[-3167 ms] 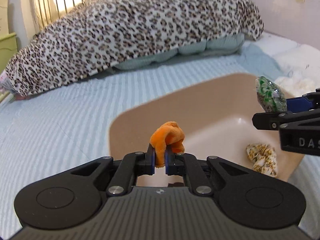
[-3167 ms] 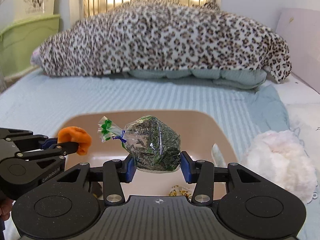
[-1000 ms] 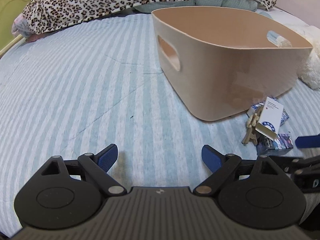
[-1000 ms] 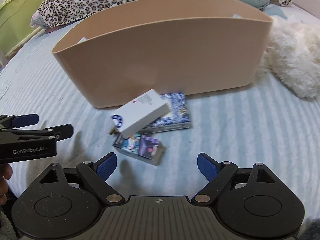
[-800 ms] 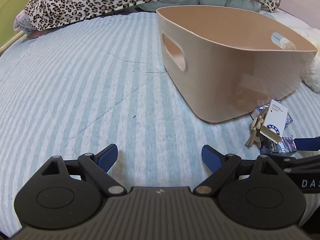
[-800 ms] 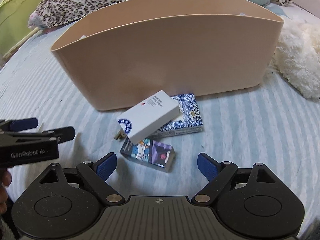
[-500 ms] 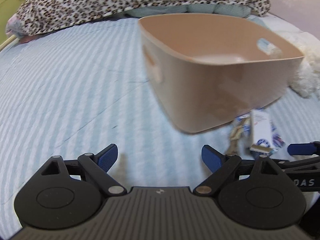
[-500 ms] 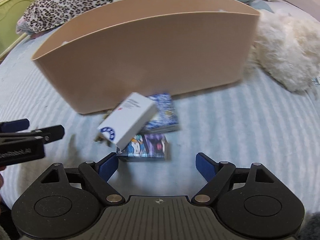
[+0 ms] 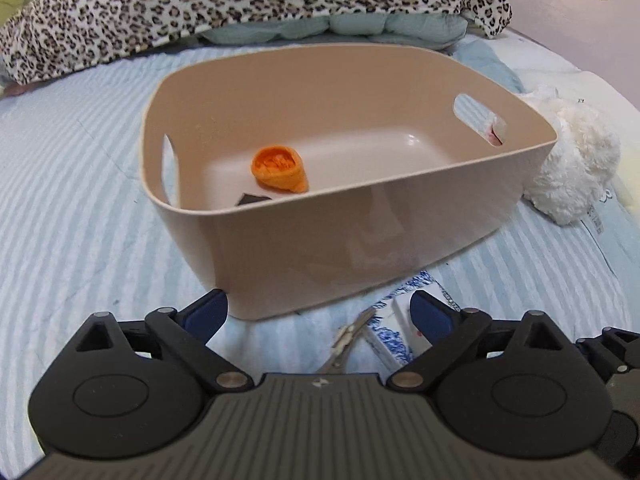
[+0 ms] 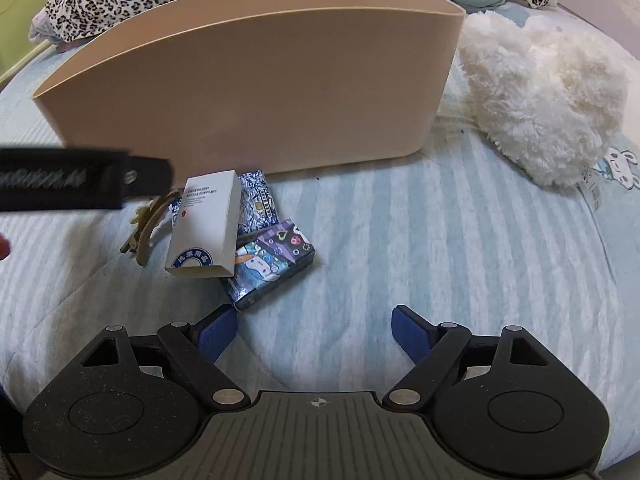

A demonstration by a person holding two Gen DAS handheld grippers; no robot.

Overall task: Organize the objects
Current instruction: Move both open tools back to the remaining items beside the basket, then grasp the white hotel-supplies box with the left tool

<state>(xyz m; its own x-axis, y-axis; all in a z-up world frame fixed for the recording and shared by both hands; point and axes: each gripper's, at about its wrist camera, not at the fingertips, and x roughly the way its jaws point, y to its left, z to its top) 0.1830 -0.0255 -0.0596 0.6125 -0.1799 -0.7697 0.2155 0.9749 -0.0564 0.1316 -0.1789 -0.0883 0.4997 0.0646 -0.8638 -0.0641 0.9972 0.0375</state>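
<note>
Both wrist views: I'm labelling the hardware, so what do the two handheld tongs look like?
Left tongs and right tongs: matte black speckled plastic bodies, ribbed grey centre plate, round embossed discs, silver pivot screws, angular black linkage arms, blue rubber finger pads. White lettering, blurred, marks the left one's side.

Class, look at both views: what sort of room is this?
Most likely a bedroom: the beige plastic bin sits on a blue striped bedsheet, with a leopard-print blanket behind.

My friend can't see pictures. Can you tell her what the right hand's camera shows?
The open right gripper hovers over a striped bed, aimed at a small pile: a white box lying on two patterned boxes, beside a hair clip. Behind stands a tan bin.
</note>
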